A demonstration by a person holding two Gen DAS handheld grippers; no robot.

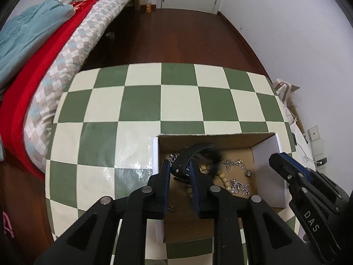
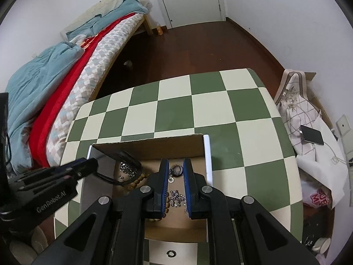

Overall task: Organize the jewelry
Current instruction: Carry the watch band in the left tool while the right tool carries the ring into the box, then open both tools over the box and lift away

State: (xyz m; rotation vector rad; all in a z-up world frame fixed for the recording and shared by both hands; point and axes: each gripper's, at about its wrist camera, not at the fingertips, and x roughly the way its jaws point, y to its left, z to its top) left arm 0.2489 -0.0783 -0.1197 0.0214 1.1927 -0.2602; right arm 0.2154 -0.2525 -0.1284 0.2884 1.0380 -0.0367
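Note:
An open cardboard box [image 1: 216, 135] with white side walls sits on the checked table near me. My left gripper [image 1: 179, 165] is shut on a black perforated strap [image 1: 198, 149], which hangs just above the box floor. Below it lie a wooden bead bracelet [image 1: 222, 177] and silver chains [image 1: 237, 163]. In the right wrist view the left gripper [image 2: 90, 162] comes in from the left, the black strap [image 2: 130, 158] looping from it. My right gripper [image 2: 175, 162] stands open over the box [image 2: 150, 143], above a silver ring [image 2: 177, 170] and chains [image 2: 176, 195].
The green and cream checked table [image 1: 143, 101] stretches beyond the box. A small dark ring [image 2: 171, 253] lies on the table at the near edge. A bed [image 1: 55, 55] runs along the left. A phone [image 2: 312, 134] rests on fabric to the right.

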